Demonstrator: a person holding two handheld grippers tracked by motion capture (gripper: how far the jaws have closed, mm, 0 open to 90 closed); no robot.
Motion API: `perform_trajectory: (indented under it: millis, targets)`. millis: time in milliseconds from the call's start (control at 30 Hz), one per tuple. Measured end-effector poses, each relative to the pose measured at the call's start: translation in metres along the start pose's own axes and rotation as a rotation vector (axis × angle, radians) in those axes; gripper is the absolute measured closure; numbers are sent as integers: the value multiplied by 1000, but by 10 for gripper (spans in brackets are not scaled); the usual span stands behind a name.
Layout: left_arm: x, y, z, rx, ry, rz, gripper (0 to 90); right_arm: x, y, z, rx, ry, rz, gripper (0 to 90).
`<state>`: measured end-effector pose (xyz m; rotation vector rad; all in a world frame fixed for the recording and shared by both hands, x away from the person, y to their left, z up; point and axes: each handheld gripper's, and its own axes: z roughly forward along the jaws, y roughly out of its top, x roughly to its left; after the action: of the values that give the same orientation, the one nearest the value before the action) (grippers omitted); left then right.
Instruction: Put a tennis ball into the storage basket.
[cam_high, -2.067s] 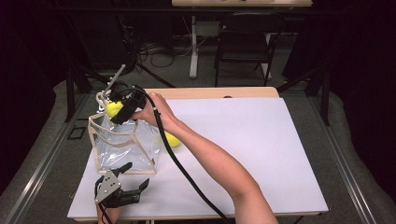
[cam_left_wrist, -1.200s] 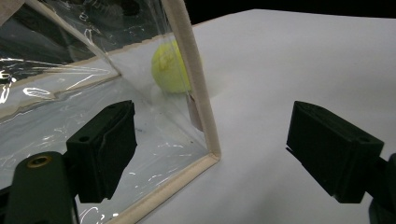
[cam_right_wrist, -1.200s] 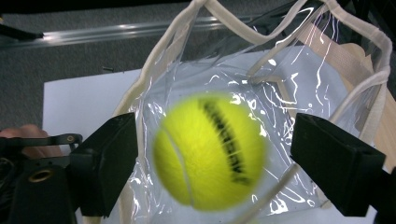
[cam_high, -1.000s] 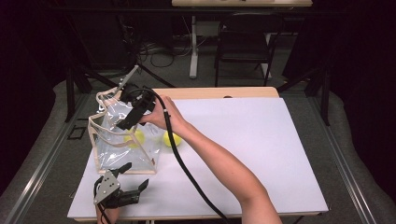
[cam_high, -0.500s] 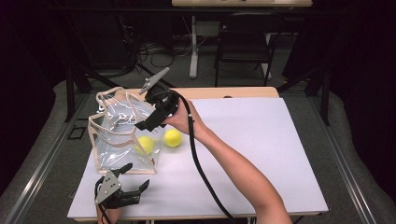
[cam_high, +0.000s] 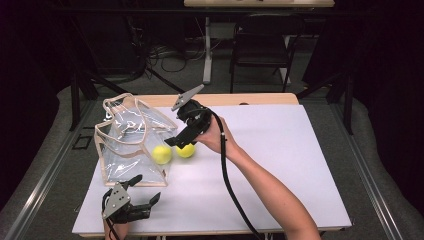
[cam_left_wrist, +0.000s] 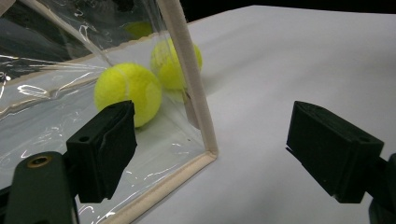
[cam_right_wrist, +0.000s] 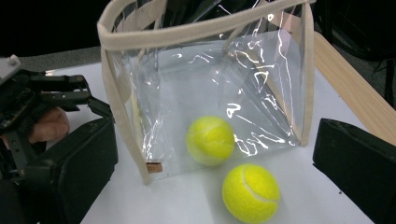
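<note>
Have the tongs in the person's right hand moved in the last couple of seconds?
Yes. The right tongs were over the clear bag; now they hang right of it, above the ball on the table.

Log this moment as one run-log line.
right tongs: open, above outside ball | left tongs: open, idle near table edge | one ball inside clear bag

a lab or studio: white-covered table (cam_high: 300, 165) on grey carpet, black curtains, cables on the floor (cam_high: 165, 55), folding chair (cam_high: 260, 50) behind.
</note>
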<state>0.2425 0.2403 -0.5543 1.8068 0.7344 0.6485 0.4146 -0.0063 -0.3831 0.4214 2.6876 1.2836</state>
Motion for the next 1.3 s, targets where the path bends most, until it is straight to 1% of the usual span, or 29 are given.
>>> perform_trajectory:
  millis: [100, 267, 367, 467, 667, 767, 867, 1000, 1133, 1200, 1300]
  targets:
    - [0, 0, 0, 4, -1, -1, 158, 0, -7, -2, 4, -10, -5, 0]
    - [0, 0, 0, 0, 0, -2, 158, -1, -17, -7, -13, -20, 9, 0]
    - [0, 0, 0, 0, 0, -3, 157, -1, -24, -8, -13, -29, 12, 0]
    - [0, 0, 0, 0, -1, -1, 158, -2, -32, -8, -12, -33, 19, 0]
    - [-1, 0, 1, -1, -6, 1, 158, 0, -51, -7, 11, -44, 24, 0]
    - [-1, 0, 0, -1, -5, -1, 158, 0, -61, -7, 10, -54, 31, 0]
    - [0, 0, 1, 2, -2, -1, 158, 0, -71, -8, 7, -48, 46, 0]
    - [0, 0, 0, 3, 1, 2, 158, 0, -83, -7, 8, -62, 48, 0]
    - [0, 0, 0, 2, 2, 2, 158, 1, -94, -8, 7, -63, 62, 0]
    - [0, 0, 1, 4, 1, 1, 158, 2, -99, -7, 18, -72, 64, 0]
    - [-1, 0, 0, 4, -1, 6, 158, 3, -108, -6, 11, -53, 76, 0]
